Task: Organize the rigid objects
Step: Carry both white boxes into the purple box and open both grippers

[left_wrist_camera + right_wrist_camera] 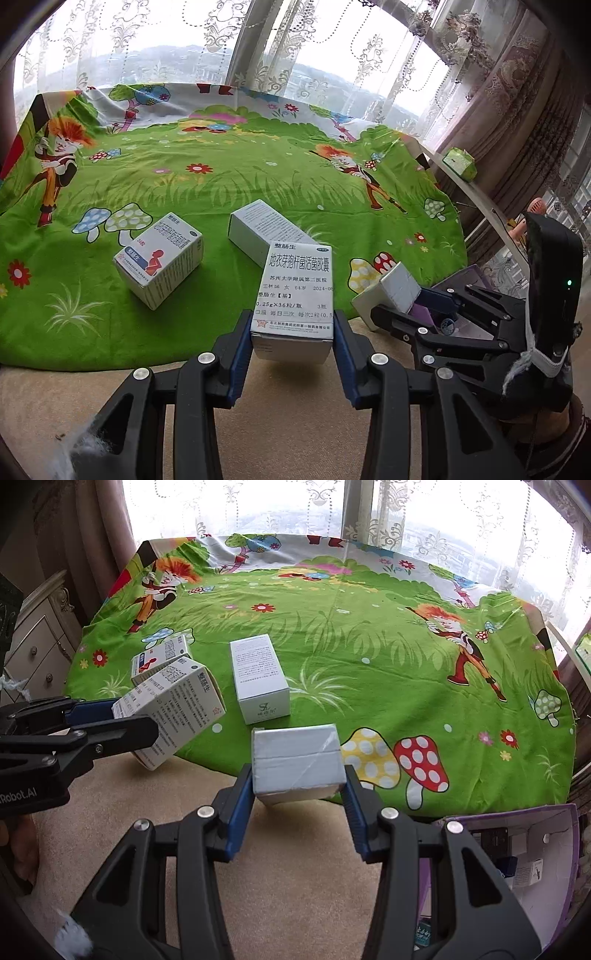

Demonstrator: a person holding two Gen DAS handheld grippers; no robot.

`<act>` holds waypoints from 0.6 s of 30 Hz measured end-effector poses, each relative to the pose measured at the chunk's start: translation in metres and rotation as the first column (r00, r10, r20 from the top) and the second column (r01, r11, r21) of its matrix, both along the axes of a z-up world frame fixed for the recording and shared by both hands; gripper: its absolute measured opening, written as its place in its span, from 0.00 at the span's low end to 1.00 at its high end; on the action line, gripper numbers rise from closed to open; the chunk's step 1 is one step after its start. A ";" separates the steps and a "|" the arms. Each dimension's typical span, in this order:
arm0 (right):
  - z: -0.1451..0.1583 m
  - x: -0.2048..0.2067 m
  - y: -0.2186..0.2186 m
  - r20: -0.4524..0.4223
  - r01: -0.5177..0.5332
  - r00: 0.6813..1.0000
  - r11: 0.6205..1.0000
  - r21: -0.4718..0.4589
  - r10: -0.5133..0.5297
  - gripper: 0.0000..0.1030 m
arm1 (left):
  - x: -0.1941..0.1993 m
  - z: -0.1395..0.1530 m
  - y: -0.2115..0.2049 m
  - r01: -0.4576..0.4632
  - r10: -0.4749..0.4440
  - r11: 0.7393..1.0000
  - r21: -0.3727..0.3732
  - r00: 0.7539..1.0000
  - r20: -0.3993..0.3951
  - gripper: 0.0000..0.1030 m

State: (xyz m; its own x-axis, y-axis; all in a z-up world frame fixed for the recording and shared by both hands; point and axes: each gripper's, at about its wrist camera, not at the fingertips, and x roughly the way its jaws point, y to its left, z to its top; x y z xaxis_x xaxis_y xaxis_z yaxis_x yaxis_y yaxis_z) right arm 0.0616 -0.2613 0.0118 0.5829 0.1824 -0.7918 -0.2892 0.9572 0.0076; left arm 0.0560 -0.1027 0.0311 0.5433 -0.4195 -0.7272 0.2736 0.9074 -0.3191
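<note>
My left gripper is shut on a white medicine box with a printed label, held clear of the cloth; the same box shows at the left of the right wrist view. My right gripper is shut on a grey-white taped box, lifted above the cloth's near edge, also seen as the box at the right of the left wrist view. A second medicine box with a red figure lies on the green cloth. A taller white box lies flat in the middle.
A green cartoon cloth covers the table over a beige surface. A purple open carton with small items sits at the lower right. A green tissue box rests on a ledge at the right. A drawer cabinet stands at the left.
</note>
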 end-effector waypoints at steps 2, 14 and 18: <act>0.003 -0.004 -0.008 0.000 0.019 1.000 1.000 0.017 -0.019 0.49 | -0.002 0.001 -0.006 0.013 -0.013 1.000 -0.008 1.000 -0.002 0.41; 0.007 -0.035 -0.087 -0.027 0.174 0.985 0.982 0.066 -0.173 0.49 | -0.013 0.009 -0.045 0.109 -0.111 0.990 -0.091 0.994 -0.019 0.41; 0.005 -0.045 -0.122 -0.042 0.258 0.966 0.964 0.065 -0.256 0.49 | -0.016 0.010 -0.064 0.149 -0.153 0.982 -0.114 0.988 -0.033 0.41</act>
